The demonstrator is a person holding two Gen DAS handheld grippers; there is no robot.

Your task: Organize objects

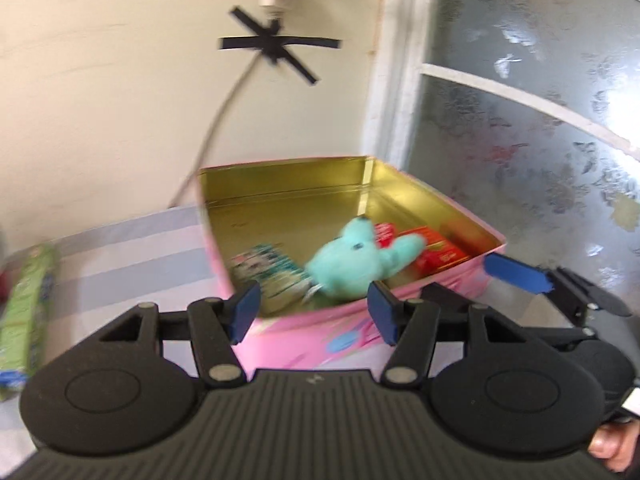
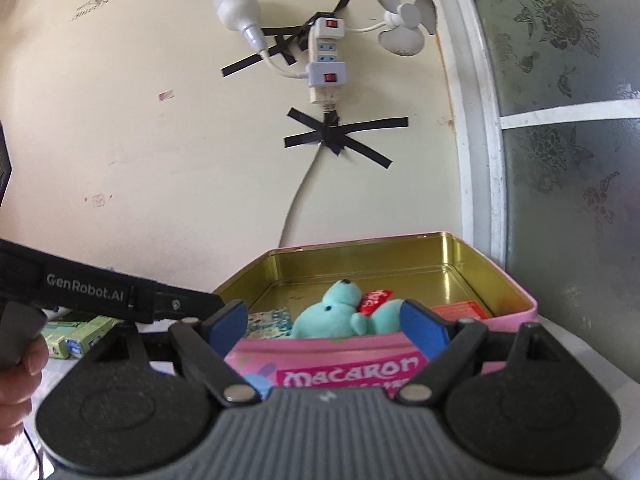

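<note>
A pink "Macaron" tin (image 1: 304, 344) with a gold inside stands open on the table, right in front of both grippers. In it lie a teal plush bear (image 1: 348, 264) with a red heart, a patterned packet (image 1: 268, 268) and red boxes (image 1: 440, 256). My left gripper (image 1: 314, 312) is open at the tin's near wall, with nothing between its pads. To its right shows one blue fingertip (image 1: 516, 274) of the other gripper. My right gripper (image 2: 324, 326) is open wide before the tin (image 2: 360, 268), level with the bear (image 2: 332, 316), and holds nothing. A hand grips the left gripper's body (image 2: 120, 288).
A green box (image 1: 28, 312) lies on the striped cloth left of the tin; green cartons (image 2: 76, 336) show there too. On the wall behind are a taped power strip (image 2: 326, 60) and cable. A frosted window (image 2: 560, 160) rises at the right.
</note>
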